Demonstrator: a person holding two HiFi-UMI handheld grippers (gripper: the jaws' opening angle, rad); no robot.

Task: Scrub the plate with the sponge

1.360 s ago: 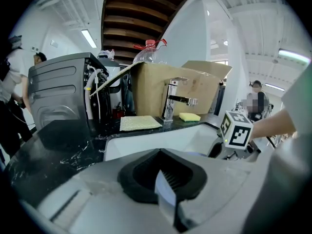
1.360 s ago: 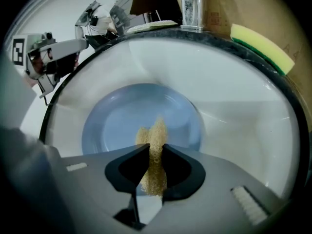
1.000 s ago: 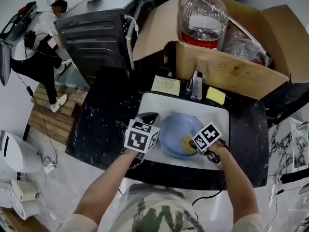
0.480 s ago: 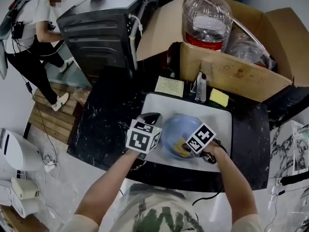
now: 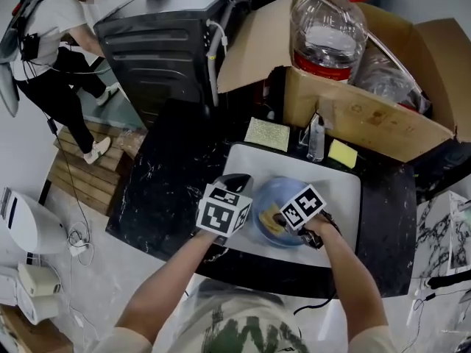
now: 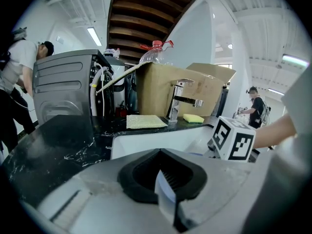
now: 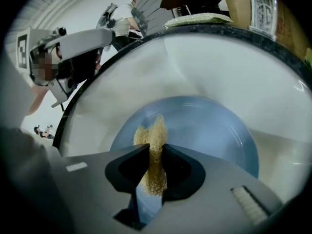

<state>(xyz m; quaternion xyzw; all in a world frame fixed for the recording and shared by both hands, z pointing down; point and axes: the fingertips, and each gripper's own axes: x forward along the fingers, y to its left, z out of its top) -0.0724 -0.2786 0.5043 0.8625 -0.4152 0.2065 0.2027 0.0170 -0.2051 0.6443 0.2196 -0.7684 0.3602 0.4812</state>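
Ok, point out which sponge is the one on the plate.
The tan sponge pinched in the right tool, held against the blue plate. The yellow sponge and flat pad lie apart on the counter.

plate rim behind right tongs

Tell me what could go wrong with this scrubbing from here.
The left tongs pinch the plate only by its rim; hard scrubbing may lever it loose into the sink. The right tongs squeeze the sponge thin; it could slip out.
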